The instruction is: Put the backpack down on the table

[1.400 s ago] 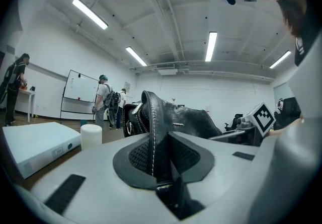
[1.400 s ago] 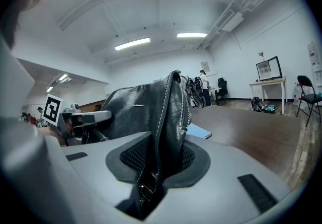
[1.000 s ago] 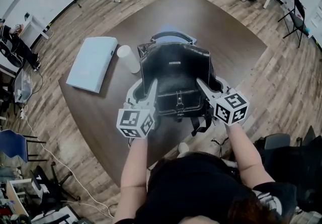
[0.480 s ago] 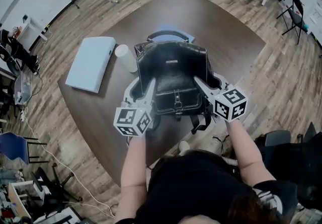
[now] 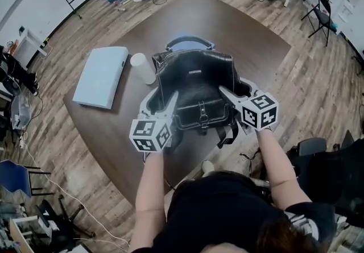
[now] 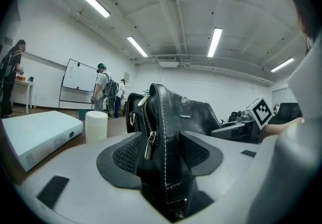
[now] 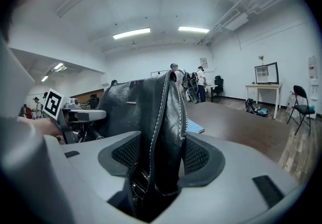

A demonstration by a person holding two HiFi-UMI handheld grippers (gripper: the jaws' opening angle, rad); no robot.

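Observation:
The black leather backpack (image 5: 196, 78) stands upright on the dark brown table (image 5: 250, 36), near its front edge. My left gripper (image 5: 159, 101) is at the bag's left side and my right gripper (image 5: 236, 88) at its right side. In the left gripper view the zipped side edge of the backpack (image 6: 161, 117) sits between the jaws of the left gripper (image 6: 160, 155), which have just been opening; slim gaps show at the pads. The right gripper (image 7: 156, 160) likewise straddles the backpack's stitched edge (image 7: 166, 112), its jaws just opened, the pads no longer squeezing.
A flat white box (image 5: 102, 75) and a white cylinder (image 5: 142, 68) lie on the table left of the bag. A light blue item (image 5: 185, 44) shows behind it. People stand at the whiteboard far off; chairs (image 5: 321, 13) stand on the wooden floor.
Both pairs of jaws have spread apart at the backpack's sides. The backpack stays standing on the table in the same spot, and both hands have barely shifted.

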